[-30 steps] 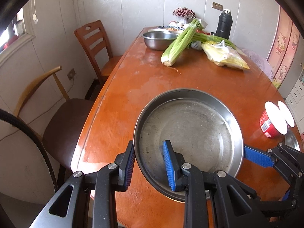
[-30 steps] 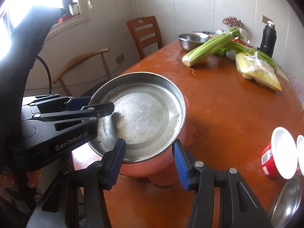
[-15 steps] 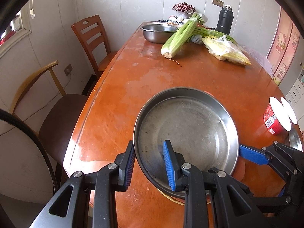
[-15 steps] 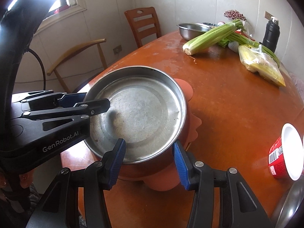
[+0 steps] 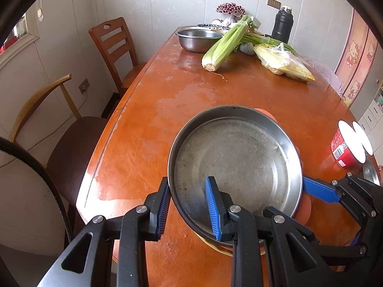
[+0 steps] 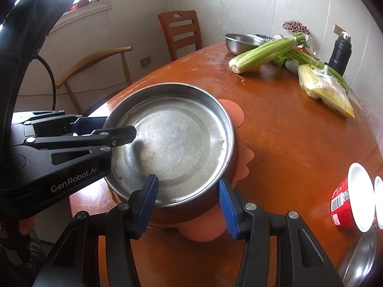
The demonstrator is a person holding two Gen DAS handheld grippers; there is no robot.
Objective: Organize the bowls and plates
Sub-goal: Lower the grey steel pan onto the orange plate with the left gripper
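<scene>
While the left gripper (image 5: 188, 209) straddles the near rim of the steel pan (image 5: 235, 165), one blue pad inside and one outside, its fingers (image 5: 213, 211) bracket the pan wall with a gap visible on the outer side, so a firm pinch cannot be confirmed. The pan sits over an orange plate (image 5: 306, 206) on the wooden table (image 5: 153, 129). Farther back lie a celery bunch (image 5: 226, 45), a steel bowl (image 5: 198, 39), a bag of corn (image 5: 282, 63) and a black flask (image 5: 283, 25); a red cup (image 5: 344, 149) stands at right.

Seen from the right wrist, the right gripper (image 6: 188, 204) is spread wide, its pads flanking the near edge of the steel pan (image 6: 174, 143) without clearly touching it. The left gripper (image 6: 119, 134) reaches in from the left over the pan's rim. The orange plate (image 6: 234, 114) pokes out beneath, just beside the pan.
</scene>
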